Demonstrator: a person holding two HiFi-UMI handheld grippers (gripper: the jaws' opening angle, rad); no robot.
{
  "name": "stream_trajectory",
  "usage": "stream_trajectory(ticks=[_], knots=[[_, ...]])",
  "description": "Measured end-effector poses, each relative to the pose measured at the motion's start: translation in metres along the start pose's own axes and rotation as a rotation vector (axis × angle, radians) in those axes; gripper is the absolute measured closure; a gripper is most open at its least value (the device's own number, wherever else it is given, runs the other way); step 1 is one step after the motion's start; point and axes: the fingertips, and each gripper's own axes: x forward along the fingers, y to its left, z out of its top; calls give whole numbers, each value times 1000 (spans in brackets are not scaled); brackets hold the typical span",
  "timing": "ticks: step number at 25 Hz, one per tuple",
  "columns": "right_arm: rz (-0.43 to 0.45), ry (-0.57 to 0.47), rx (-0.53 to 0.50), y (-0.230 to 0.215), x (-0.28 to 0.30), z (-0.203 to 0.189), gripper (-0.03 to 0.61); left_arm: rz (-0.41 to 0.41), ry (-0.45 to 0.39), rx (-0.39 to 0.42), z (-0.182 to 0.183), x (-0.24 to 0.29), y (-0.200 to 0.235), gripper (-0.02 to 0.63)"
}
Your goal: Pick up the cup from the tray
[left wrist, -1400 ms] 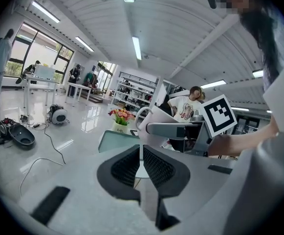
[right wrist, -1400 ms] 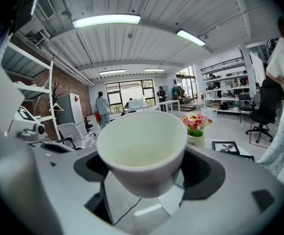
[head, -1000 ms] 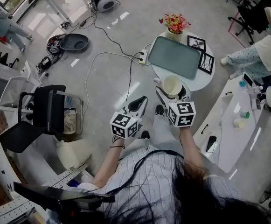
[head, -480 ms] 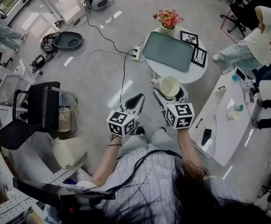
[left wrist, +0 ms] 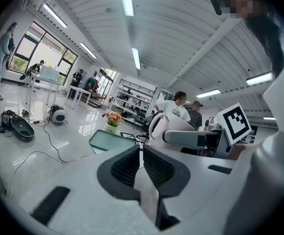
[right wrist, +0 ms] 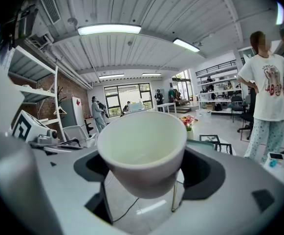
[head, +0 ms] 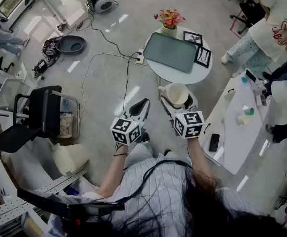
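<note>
Right gripper view has the cup (right wrist: 142,146) clamped between the right gripper (head: 178,98) fingers, in the air on the near side of the tray (head: 170,52), so the pickup looks basically done. Left gripper (left wrist: 141,155) fingers are pressed together, empty. Next just needs a level, steady hold.

The person is wearing a white shirt (head: 153,194) with thin dark stripes, a thin black cable (head: 148,168) is looping across it, long dark hair (head: 212,206) is falling over it, and a dark band (head: 124,154) is circling the left wrist. The left gripper (left wrist: 141,153) and right gripper (right wrist: 142,177) are showing pale grey moulded bodies with black ribbed pads (left wrist: 124,168) lining the jaws. Each is carrying a white block with black square markers, the left cube (head: 125,131) and the right cube (head: 188,124).
</note>
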Motion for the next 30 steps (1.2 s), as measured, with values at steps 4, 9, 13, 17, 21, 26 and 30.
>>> stream_trajectory(ticks=[4,9,13,17,21,26,30], knots=[[18,-4,-12,-7,-27,-8,167,24,-20,2,-3,-2,-22,600],[39,-17,-2,-17,-62,-19,167,43,-16,6,-16,-5,-55,600],[56,-29,4,-25,-90,-28,167,52,-12,22,-30,-6,-85,600],[61,-31,4,-28,-120,-36,167,48,-11,30,-41,-11,-115,600],[70,-24,8,-32,-151,-50,167,44,-7,37,-55,-15,-146,600],[74,-11,17,-40,-186,-73,167,38,0,53,-74,-17,-180,600],[77,-1,19,-41,-209,-87,167,36,-2,58,-85,-22,-200,600]])
